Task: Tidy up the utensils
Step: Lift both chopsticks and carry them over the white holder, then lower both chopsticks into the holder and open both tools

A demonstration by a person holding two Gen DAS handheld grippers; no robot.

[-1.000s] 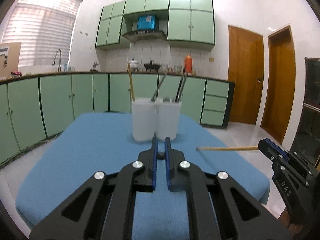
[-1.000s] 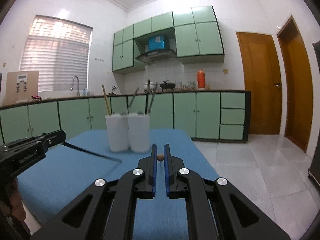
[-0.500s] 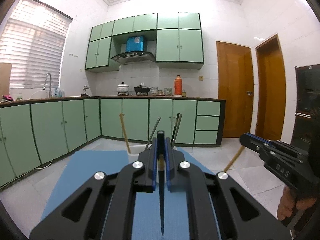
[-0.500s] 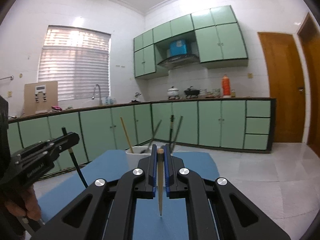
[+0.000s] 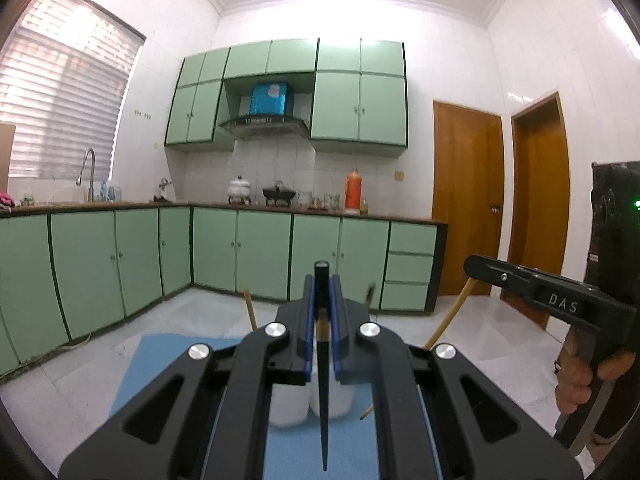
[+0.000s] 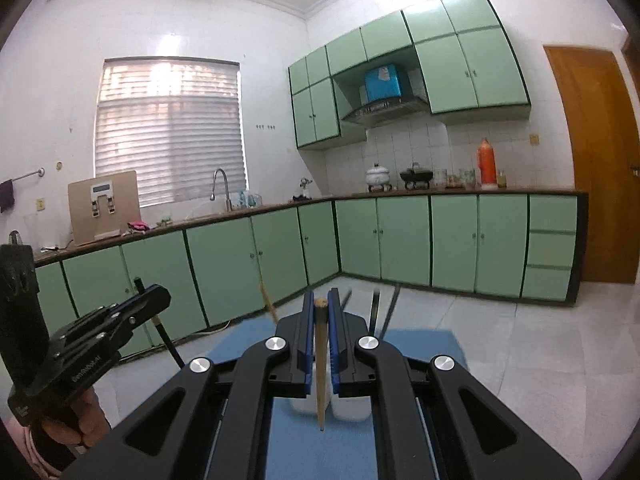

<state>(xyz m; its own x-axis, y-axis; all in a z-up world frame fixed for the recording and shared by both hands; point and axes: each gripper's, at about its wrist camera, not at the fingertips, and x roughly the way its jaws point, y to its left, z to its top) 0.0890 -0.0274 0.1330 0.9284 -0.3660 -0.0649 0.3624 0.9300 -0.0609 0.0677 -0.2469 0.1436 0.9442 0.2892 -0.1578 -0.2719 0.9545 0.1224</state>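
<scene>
Left wrist view: our left gripper (image 5: 321, 312) clamps a black chopstick (image 5: 322, 380) at lower centre.
Right wrist view: our right gripper (image 6: 320, 320) clamps a wooden chopstick (image 6: 320, 364) at lower centre.

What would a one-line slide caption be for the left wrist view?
Left gripper clamps a black chopstick above two white holders on a blue mat; right gripper grips a wooden chopstick.

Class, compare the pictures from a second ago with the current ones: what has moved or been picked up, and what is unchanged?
Both grippers rose from the blue table. The left gripper has tipped its black chopstick from lying level to hanging point down; the right gripper did likewise with its wooden chopstick. Both were already gripped. The two white cups, with utensils inside, stayed put.
</scene>
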